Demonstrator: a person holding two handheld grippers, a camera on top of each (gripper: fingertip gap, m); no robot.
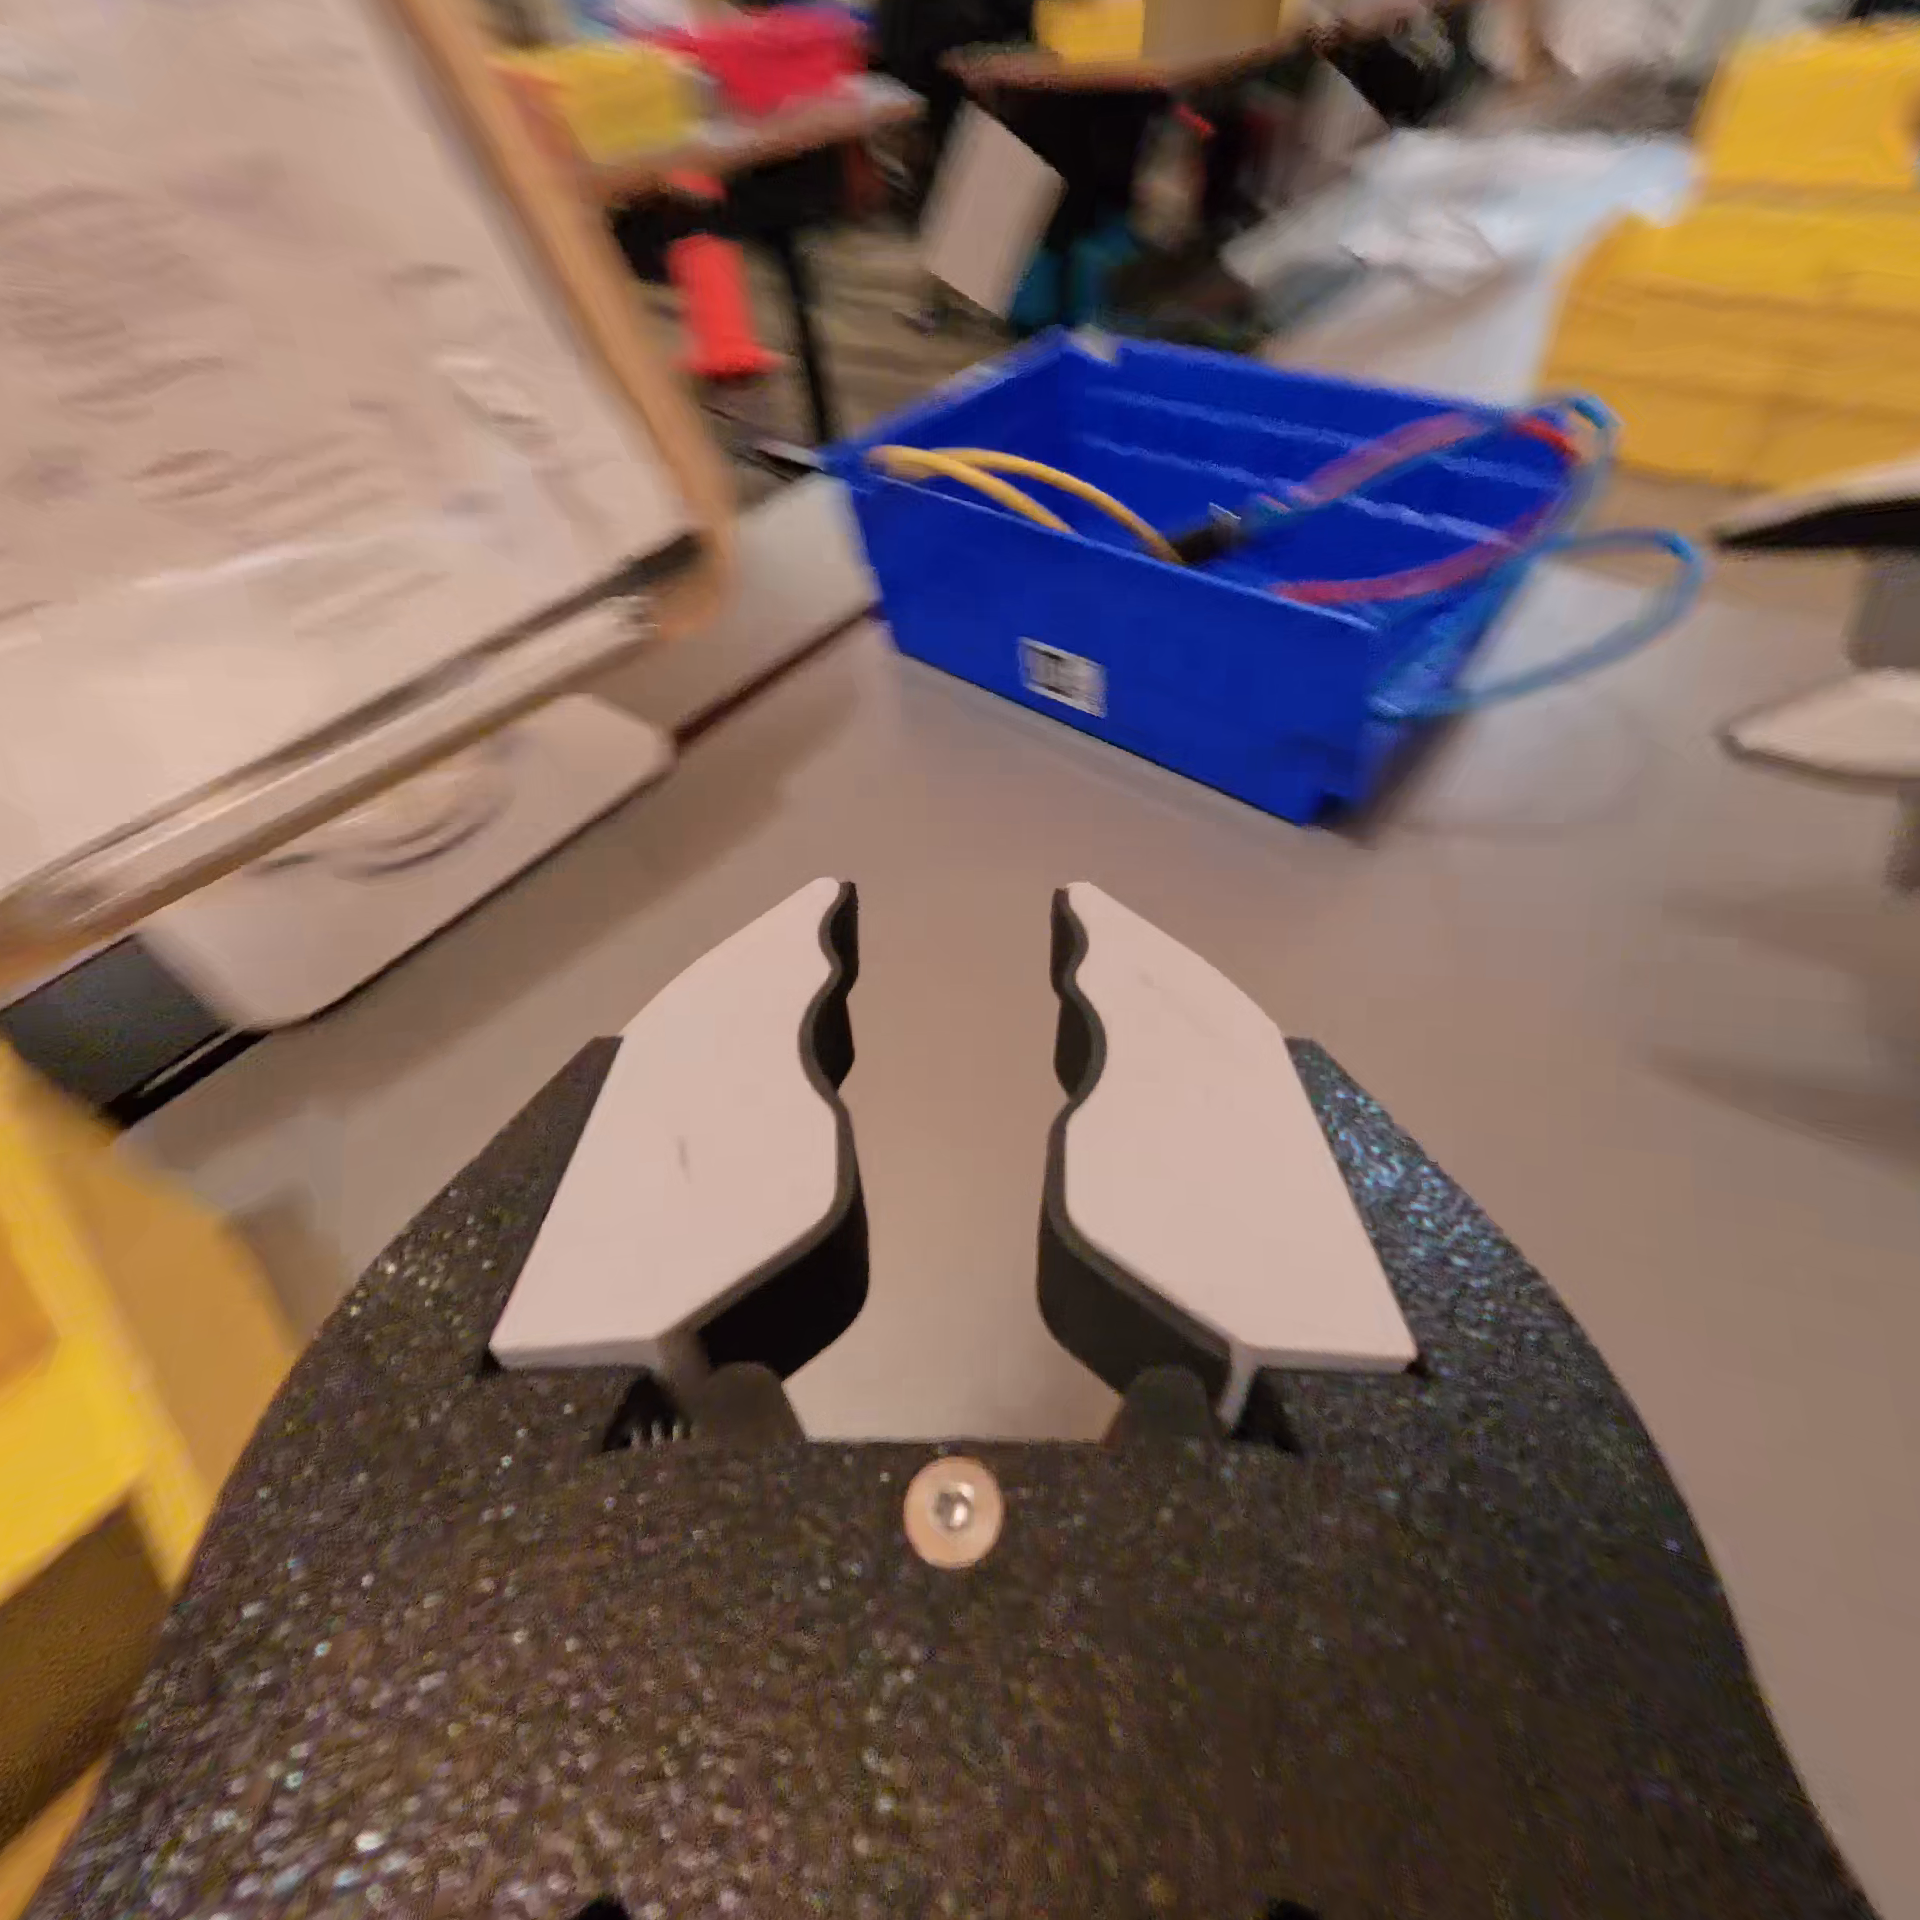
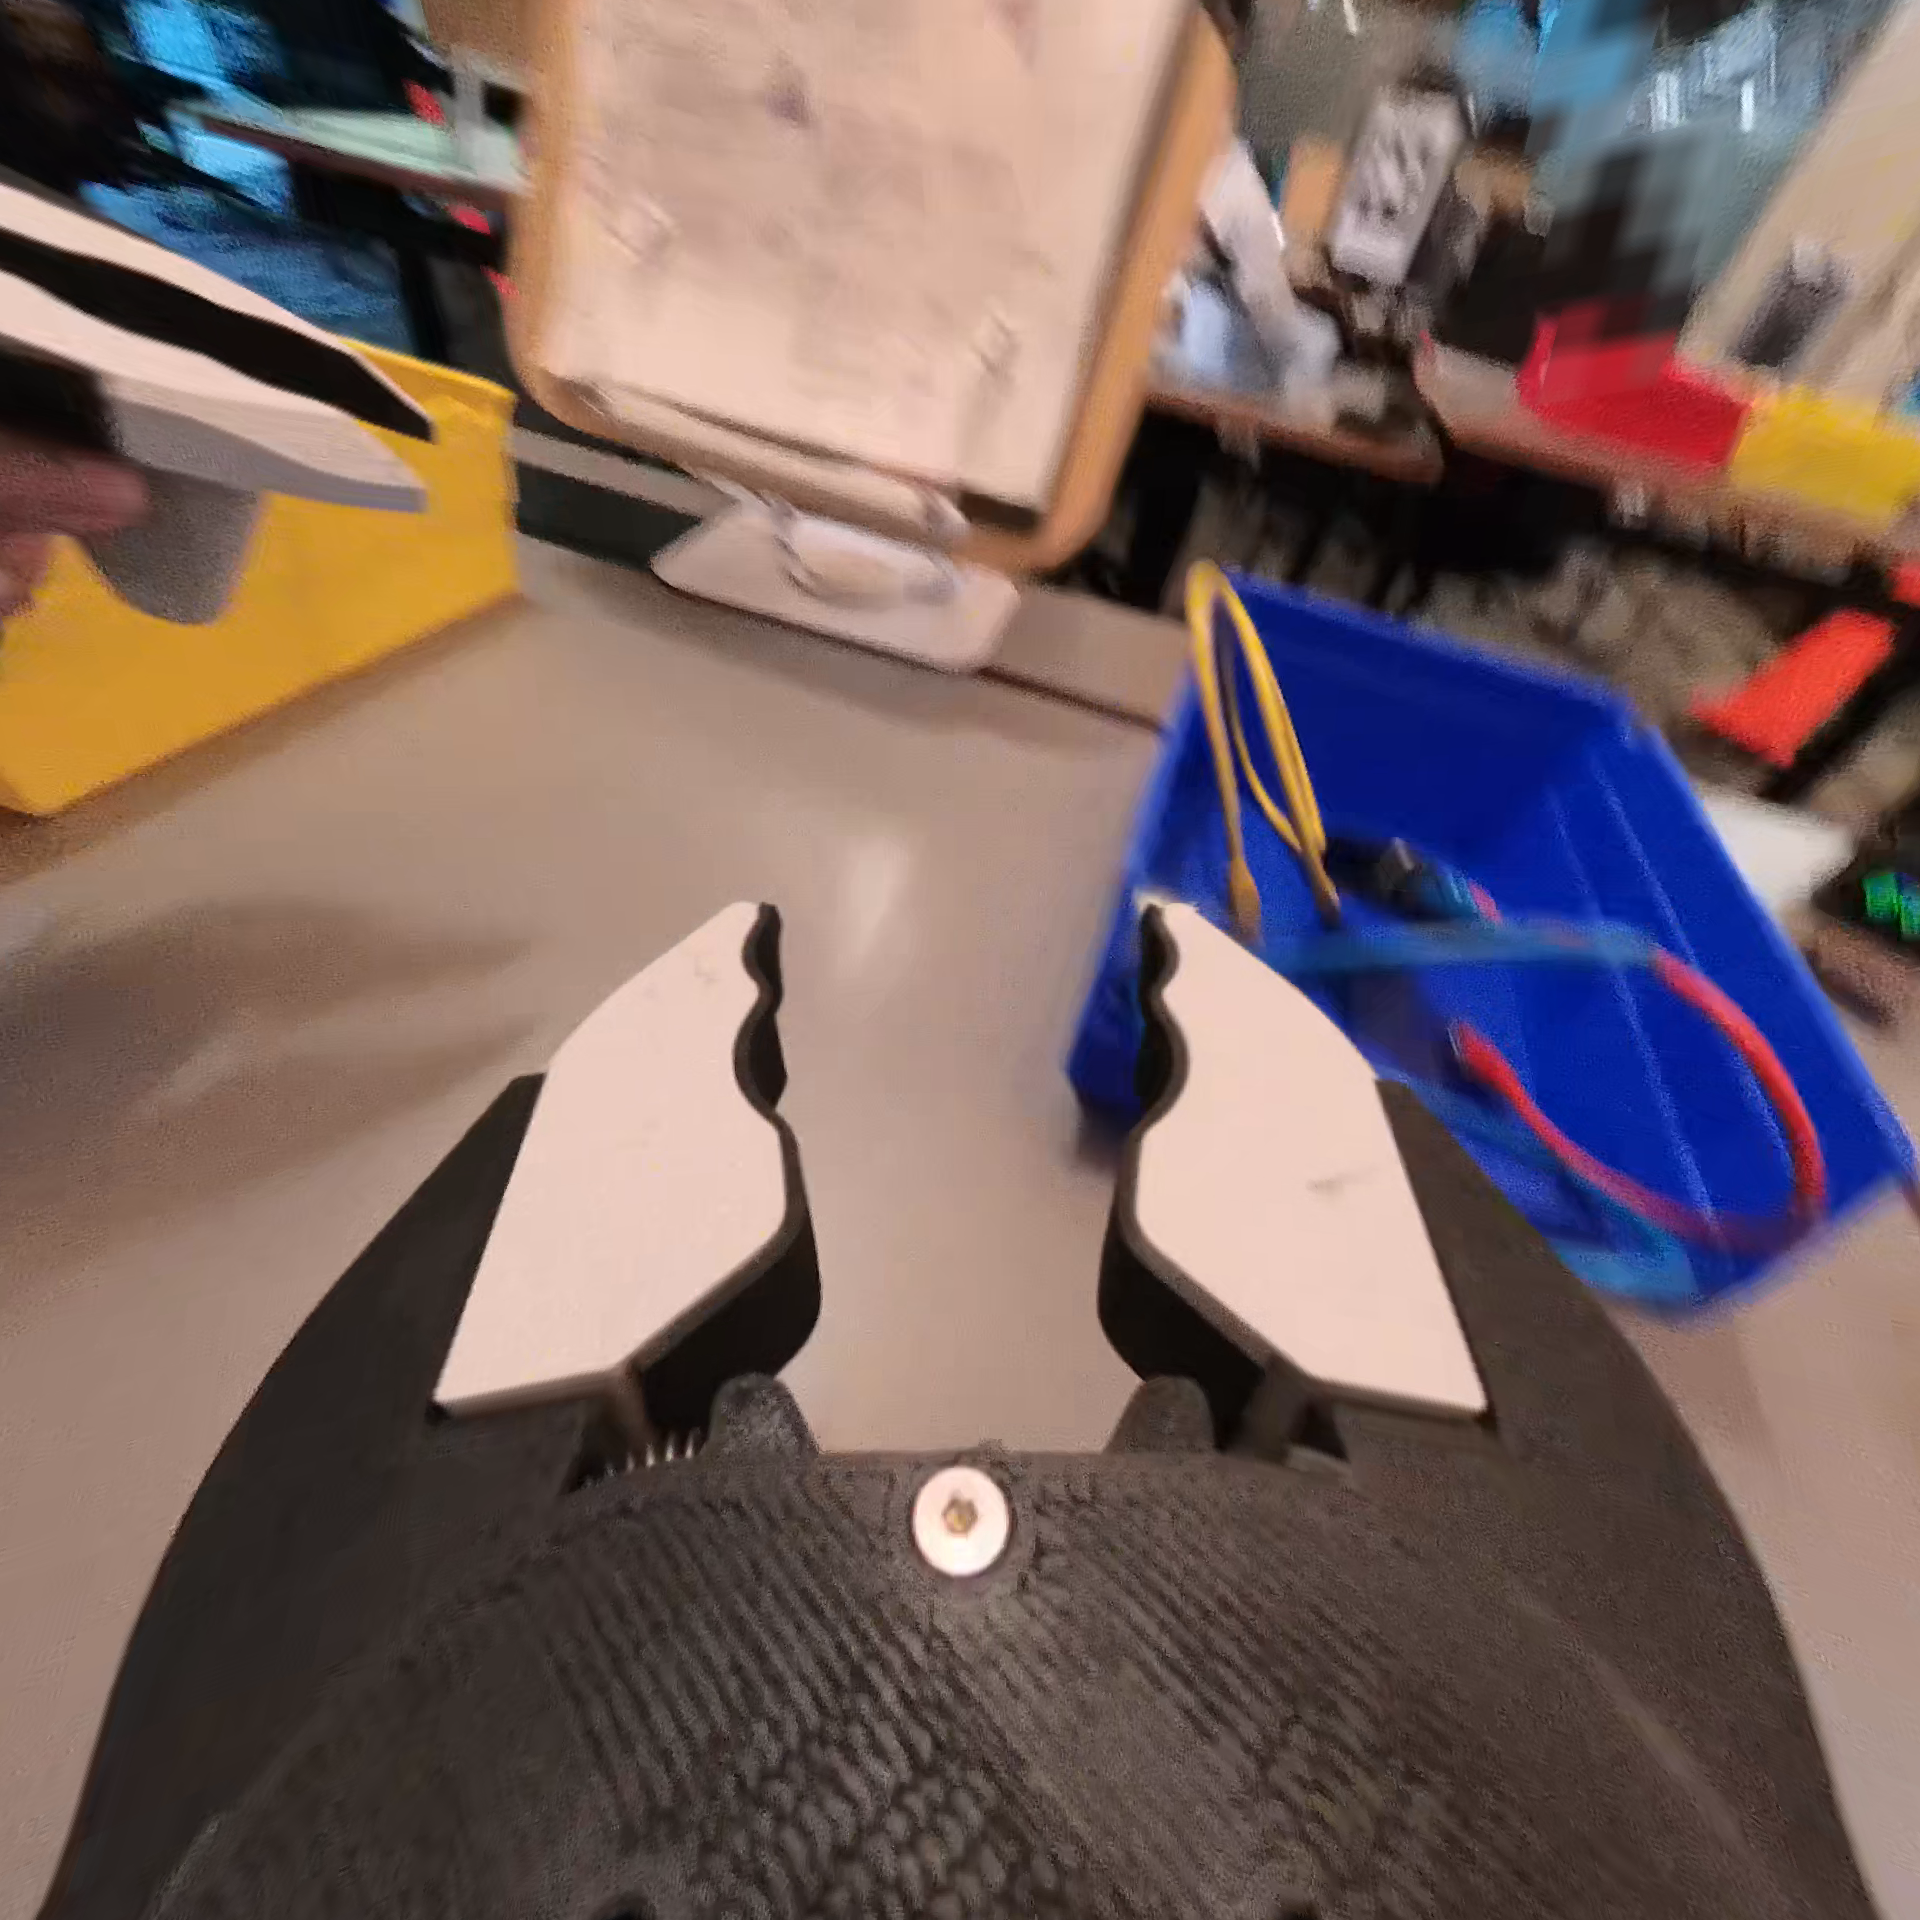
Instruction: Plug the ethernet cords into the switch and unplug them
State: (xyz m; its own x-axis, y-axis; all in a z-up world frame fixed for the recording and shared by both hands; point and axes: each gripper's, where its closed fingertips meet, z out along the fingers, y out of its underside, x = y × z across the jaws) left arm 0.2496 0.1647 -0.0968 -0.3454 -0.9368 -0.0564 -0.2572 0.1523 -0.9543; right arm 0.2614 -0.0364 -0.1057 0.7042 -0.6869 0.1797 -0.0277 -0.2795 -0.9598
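Far left on the worktop [image 2: 623, 790] stands a yellow bin [image 2: 343, 623], with the left gripper [image 2: 416, 462] seen edge-on above it in the right wrist view. In its own view the left gripper [image 1: 954, 904] has its jaws moderately parted and holds nothing; bare worktop shows between them.

Centre-left, a tan-framed board [image 1: 312, 364] stands tilted on a white base [image 2: 842, 592]. Any marks on it are blurred.

The right gripper [image 2: 956, 920] has its jaws parted wider than the left and is likewise empty. It hangs over open worktop, just left of the blue bin.

Right of centre sits the blue bin [image 1: 1143, 644], resting on the worktop. Inside lie the ethernet cords: a yellow cord [image 2: 1262, 748] arching up at the left end, a red cord [image 2: 1766, 1081] looped at the right, and a blue cord [image 1: 1621, 623] spilling over the bin's right rim. A small dark item [image 2: 1397, 868] sits low in the middle; it is probably the switch, but blur prevents confirmation. Whether any cord is plugged into it cannot be told.

Assessment: neither gripper has reached the bin; the task appears to be at approach. The cords should be light and limp, springing back into loops, so a grasp mid-cable gives no control of the plug. Take each at the stiff plug body or boot just behind it. The latch tab is small and likely fragile. The switch looks light and may slide, so one gripper should brace it.
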